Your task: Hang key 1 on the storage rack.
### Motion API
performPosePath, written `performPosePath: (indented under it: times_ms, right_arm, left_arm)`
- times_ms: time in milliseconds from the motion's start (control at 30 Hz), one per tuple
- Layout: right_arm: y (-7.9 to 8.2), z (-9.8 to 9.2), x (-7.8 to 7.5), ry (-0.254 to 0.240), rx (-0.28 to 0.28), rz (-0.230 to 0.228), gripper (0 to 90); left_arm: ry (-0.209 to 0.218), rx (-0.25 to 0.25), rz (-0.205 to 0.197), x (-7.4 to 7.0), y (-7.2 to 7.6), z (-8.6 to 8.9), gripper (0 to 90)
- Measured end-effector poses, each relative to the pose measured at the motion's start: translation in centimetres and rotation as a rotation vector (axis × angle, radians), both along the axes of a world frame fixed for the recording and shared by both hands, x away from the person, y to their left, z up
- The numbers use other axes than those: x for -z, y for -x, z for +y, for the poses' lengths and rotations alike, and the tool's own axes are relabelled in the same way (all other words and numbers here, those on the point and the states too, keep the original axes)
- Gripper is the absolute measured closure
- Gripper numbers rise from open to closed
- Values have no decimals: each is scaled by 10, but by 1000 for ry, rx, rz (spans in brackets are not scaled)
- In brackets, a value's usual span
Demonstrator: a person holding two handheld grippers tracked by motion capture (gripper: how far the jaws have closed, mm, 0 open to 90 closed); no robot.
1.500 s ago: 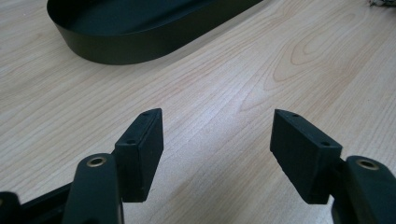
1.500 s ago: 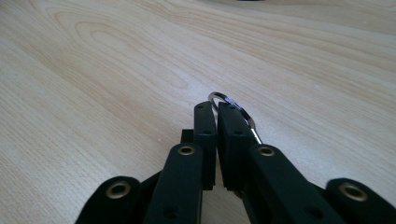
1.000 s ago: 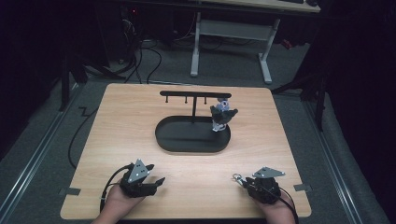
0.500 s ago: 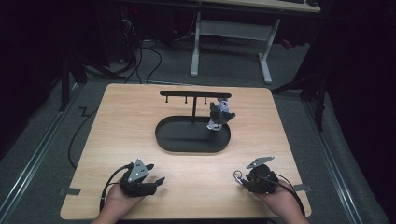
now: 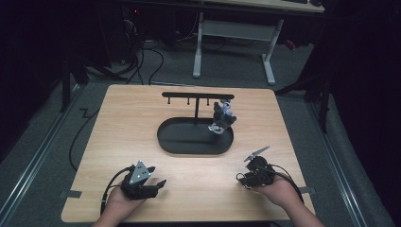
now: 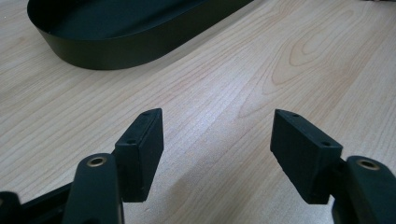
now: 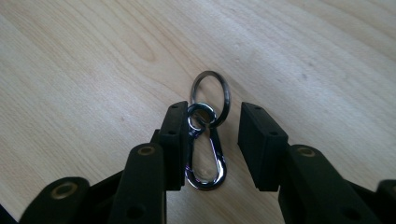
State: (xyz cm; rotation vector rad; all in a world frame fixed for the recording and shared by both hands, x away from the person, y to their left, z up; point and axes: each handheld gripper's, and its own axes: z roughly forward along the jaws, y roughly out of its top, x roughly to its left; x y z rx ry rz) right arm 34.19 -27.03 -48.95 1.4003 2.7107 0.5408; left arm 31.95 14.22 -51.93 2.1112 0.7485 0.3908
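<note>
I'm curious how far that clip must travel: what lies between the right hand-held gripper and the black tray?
Bare wooden table, as the high view shows. The right hand-held gripper sits apart from the black tray; its clip lies between the jaws.

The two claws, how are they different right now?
The left claw stands wide open with bare table between its jaws; the right claw is narrower, with a shiny clip and ring between its jaws, lying against one pad. The left faces the black tray; the right faces plain wood. Both are black.
</note>
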Motion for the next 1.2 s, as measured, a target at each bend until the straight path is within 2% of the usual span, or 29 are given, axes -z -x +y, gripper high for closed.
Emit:
performPosePath:
  times_ms: [67,100,167,267,467,533,833,1200]
  right_arm:
    - [1,1,0,4,-9,-7,719]
    - [2,3,-3,13,-27,-28,864]
    - [3,4,-5,18,-34,-39,879]
    - [5,5,-8,32,-44,-49,882]
    - [7,1,-10,42,-29,-38,849]
    - [8,0,-7,54,-27,-25,851]
    - [8,4,-6,73,-50,-19,890]
    - [11,0,-28,58,-40,-22,891]
  left_arm:
    - [-2,0,2,0,0,0,354]
    - [-2,1,2,0,0,1,354]
    - [-2,1,3,0,0,0,354]
    - [-1,2,1,1,0,-1,355]
    - [-1,2,0,0,0,0,354]
    - [-1,3,1,1,0,-1,355]
    - [-2,1,-1,0,0,0,355]
    - [3,-3,-7,0,1,0,355]
